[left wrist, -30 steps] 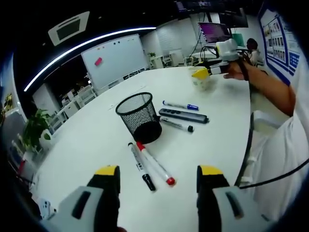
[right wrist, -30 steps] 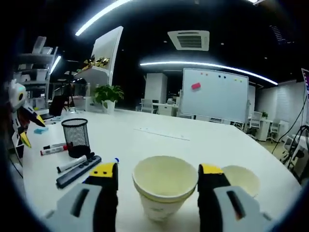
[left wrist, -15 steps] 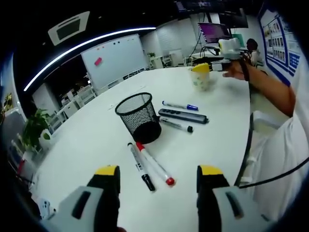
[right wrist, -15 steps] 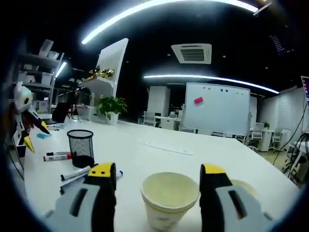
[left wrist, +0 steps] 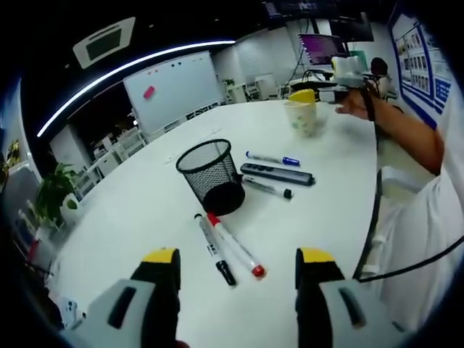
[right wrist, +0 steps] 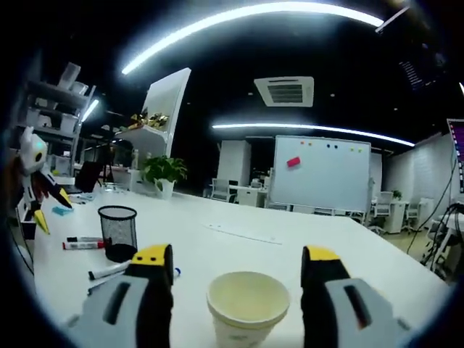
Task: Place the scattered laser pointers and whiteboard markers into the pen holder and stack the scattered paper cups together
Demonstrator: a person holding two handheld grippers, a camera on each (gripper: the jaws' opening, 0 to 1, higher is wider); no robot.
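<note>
Right gripper view: white table (right wrist: 239, 250) carries everything. Landmark, mesh pen holder (right wrist: 118, 232). Paper cup (right wrist: 247, 310) sits between the right gripper's (right wrist: 237, 264) parted jaws, well right of the holder; contact cannot be told. Close gently, squarely on the rim. Left gripper (left wrist: 237, 262), jaws apart, hangs over two markers (left wrist: 232, 246) just near-side of the holder; laser pointer (left wrist: 278, 174) beyond.

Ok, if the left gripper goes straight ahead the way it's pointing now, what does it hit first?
Most likely the two markers lying side by side, the black-capped marker and the red-capped marker. The left gripper is open and aims just over them; the mesh pen holder sits beyond. Depth is uncertain.
</note>
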